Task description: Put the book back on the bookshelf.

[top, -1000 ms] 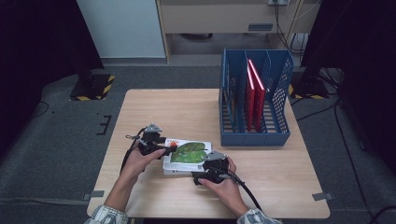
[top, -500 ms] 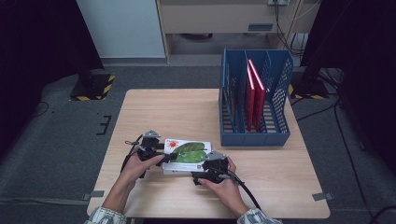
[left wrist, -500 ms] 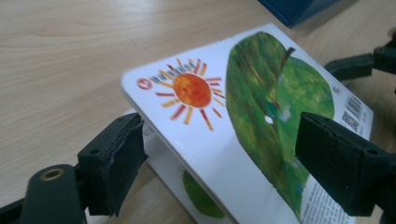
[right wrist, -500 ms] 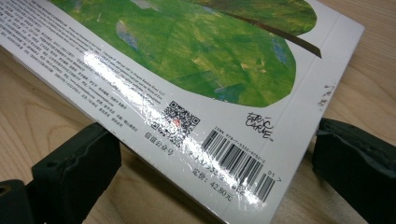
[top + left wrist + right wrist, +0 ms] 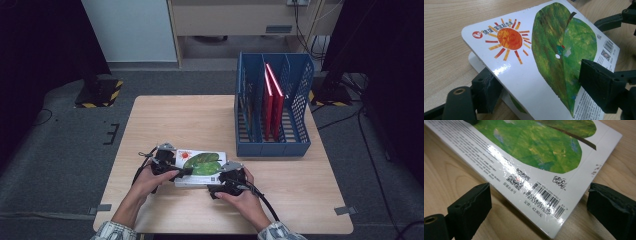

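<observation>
Book (image 5: 541, 157), back cover — signature "Eric Carle" under the green leaf; barcode (image 5: 547, 198) with digits partly legible, beginning "978"; price line reading "42.80". QR code (image 5: 517, 178) beside it. Near the sun (image 5: 509, 38) — red Chinese characters, too small to read surely.

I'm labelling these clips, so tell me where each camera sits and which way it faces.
High view: above the person's side, looking forward and down on the table; forearms, both grippers.
Left gripper view: on the left gripper, facing the book; its jaws.
Right gripper view: on the right gripper, facing the book's barcode corner; its jaws.
Shared: the book.
</observation>
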{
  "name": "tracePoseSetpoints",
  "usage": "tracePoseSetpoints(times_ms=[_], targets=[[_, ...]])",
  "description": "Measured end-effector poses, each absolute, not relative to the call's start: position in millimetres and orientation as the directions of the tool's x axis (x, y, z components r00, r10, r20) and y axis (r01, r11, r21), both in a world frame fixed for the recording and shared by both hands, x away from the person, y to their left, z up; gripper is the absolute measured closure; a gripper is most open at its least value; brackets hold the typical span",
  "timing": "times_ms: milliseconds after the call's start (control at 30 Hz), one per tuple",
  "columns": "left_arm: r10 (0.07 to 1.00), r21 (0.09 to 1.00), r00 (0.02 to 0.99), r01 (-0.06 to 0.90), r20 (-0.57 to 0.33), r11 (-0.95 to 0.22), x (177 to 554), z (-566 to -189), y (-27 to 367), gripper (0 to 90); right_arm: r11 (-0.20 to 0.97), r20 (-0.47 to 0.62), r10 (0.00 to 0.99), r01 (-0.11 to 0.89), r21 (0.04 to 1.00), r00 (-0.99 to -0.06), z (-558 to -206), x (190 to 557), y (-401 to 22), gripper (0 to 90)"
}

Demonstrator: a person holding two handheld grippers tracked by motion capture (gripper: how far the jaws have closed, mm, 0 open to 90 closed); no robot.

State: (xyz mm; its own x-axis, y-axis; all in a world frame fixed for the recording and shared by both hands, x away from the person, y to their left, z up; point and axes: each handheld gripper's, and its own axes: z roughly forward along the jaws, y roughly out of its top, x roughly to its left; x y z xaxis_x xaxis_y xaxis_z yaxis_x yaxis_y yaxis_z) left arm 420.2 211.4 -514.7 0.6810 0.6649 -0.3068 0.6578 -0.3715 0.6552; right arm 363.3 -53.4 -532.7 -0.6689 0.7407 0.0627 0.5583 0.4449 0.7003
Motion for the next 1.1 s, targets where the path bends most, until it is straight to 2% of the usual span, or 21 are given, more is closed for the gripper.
tracePoseSetpoints(times_ms=[167, 400, 567, 700, 1100], targets=[[0.661, 0.655, 0.684, 0.656, -0.307, -0.375, 421, -515, 212, 21.2, 0.422, 0.091, 0.717, 0.534, 0.733, -0.691, -523, 365, -63, 9.0], [0.659, 0.657, 0.691, 0.648, -0.296, -0.385, 421, -515, 212, 22.4, 0.402, 0.111, 0.730, 0.556, 0.728, -0.674, -527, 374, -69, 8.0], [0.655, 0.657, 0.697, 0.644, -0.293, -0.391, 421, -515, 212, 22.8, 0.381, 0.134, 0.722, 0.551, 0.742, -0.679, -526, 375, -67, 10.7], [0.653, 0.659, 0.701, 0.640, -0.288, -0.396, 421, -515, 212, 23.1, 0.387, 0.117, 0.729, 0.546, 0.743, -0.675, -526, 376, -69, 11.0], [0.638, 0.666, 0.728, 0.609, -0.252, -0.431, 420, -515, 209, 24.6, 0.358, 0.163, 0.733, 0.578, 0.733, -0.661, -532, 381, -71, 8.9]])
